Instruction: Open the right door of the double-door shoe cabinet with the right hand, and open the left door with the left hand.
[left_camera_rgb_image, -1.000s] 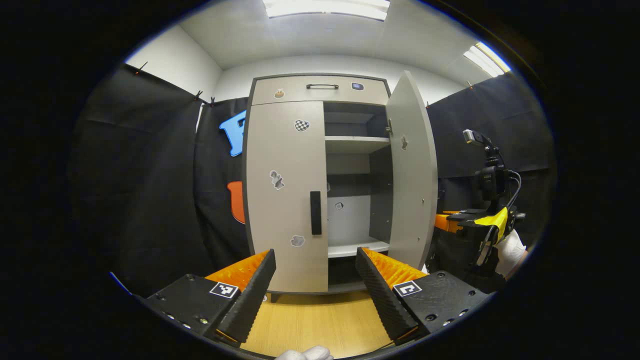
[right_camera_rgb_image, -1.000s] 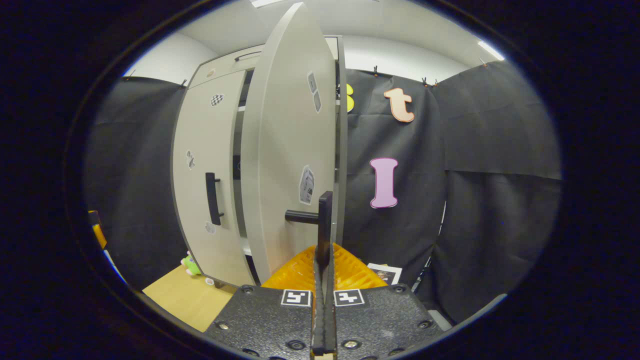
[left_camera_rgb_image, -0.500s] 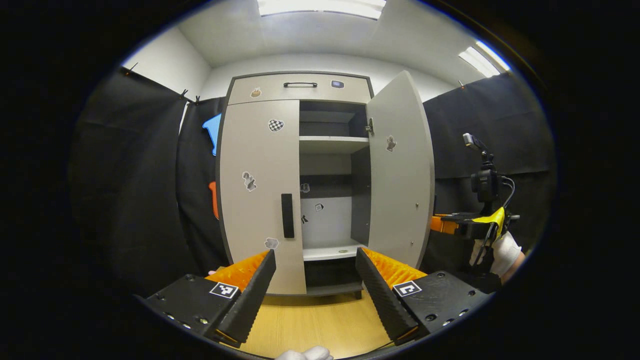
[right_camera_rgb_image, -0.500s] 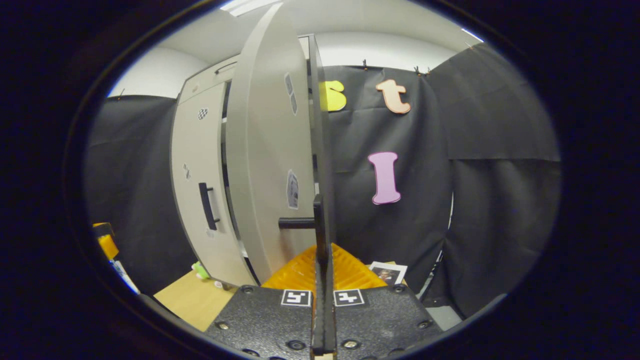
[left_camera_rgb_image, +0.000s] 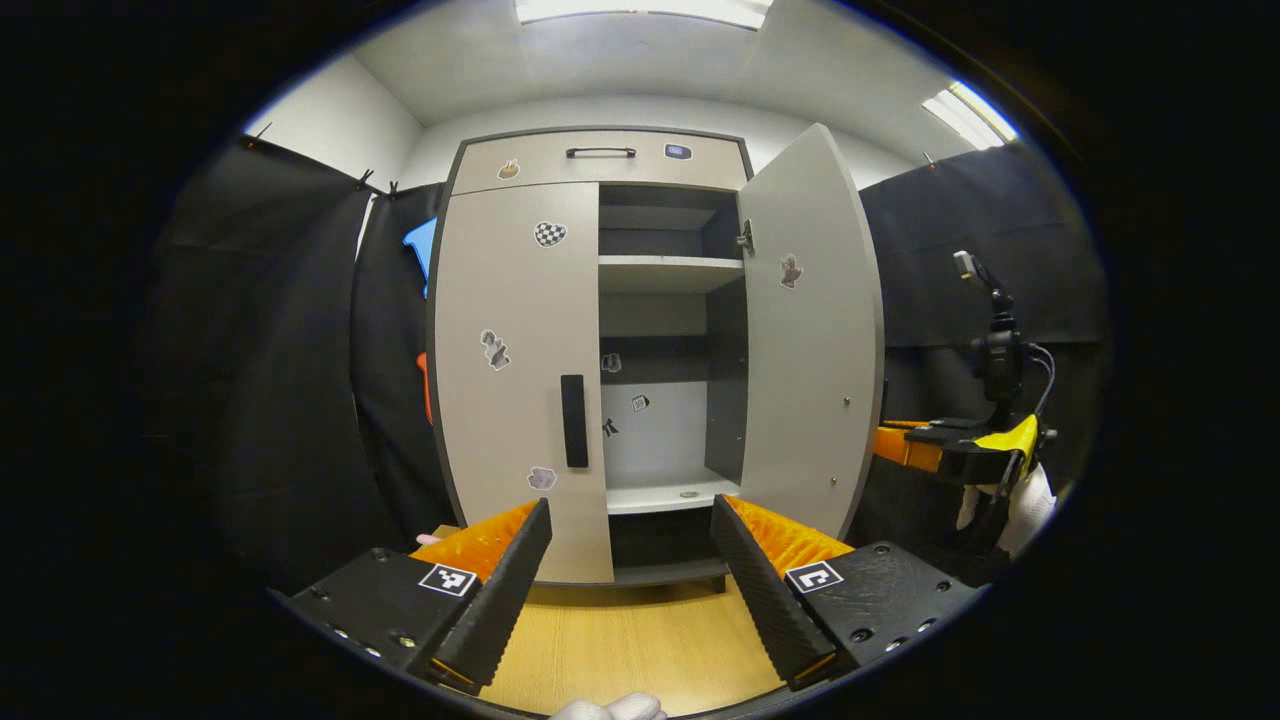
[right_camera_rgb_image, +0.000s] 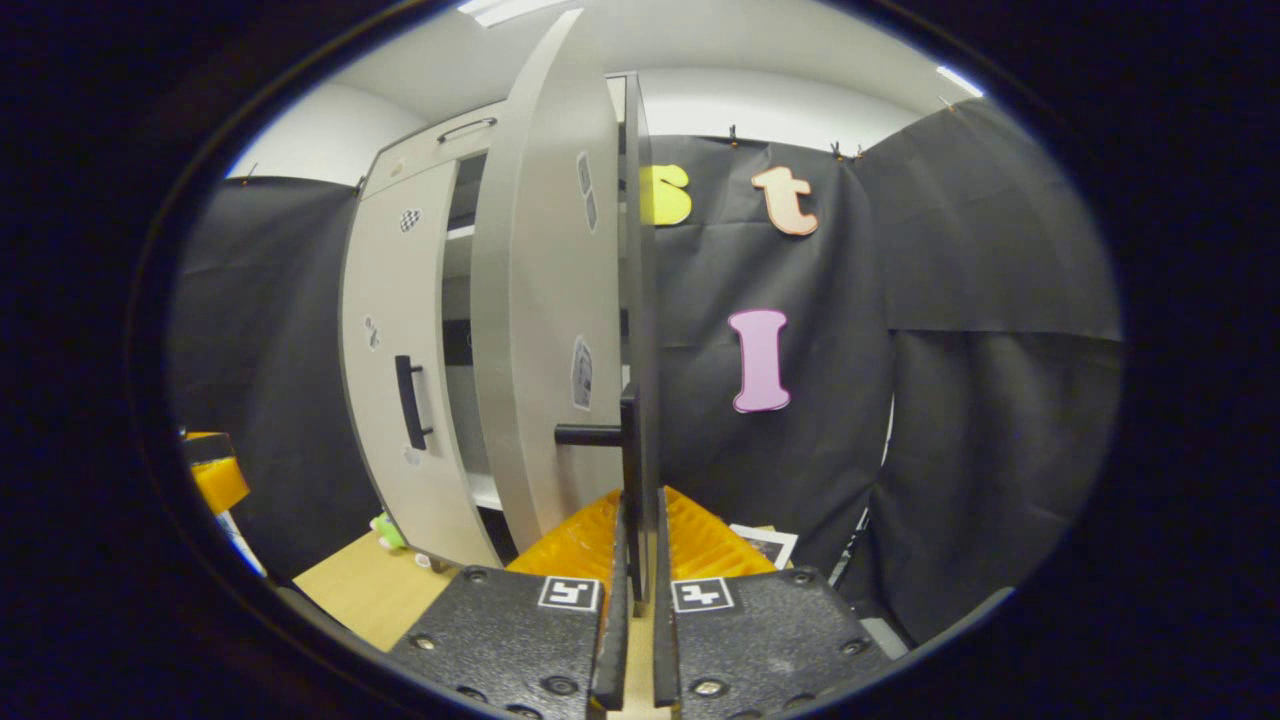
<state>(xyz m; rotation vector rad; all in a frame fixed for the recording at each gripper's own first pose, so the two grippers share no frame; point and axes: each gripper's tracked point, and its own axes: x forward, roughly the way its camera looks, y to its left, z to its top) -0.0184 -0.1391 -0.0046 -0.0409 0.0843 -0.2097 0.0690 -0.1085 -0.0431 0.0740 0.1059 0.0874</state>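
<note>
Cabinet-opening step, half done. Shoe cabinet (left_camera_rgb_image: 600, 165) stood on the wood floor (left_camera_rgb_image: 620, 640) against the booth's back wall. Left door (left_camera_rgb_image: 500, 400) sat flush shut, with its black bar handle (left_camera_rgb_image: 573, 421) at the inner edge. Left claw (left_camera_rgb_image: 630, 508) hung released, jaws wide, short of that handle and touching nothing. Right door (left_camera_rgb_image: 810, 330) stood swung well out, baring the shelves. Right claw (right_camera_rgb_image: 640, 500) straddled the right door handle (right_camera_rgb_image: 630, 440) with jaws narrowly parted; couldn't tell if they pressed on it. Judgement: stiff, light panel on hinges, rigid handle. Pinch the vertical bar mid-length and pull in an arc.
</note>
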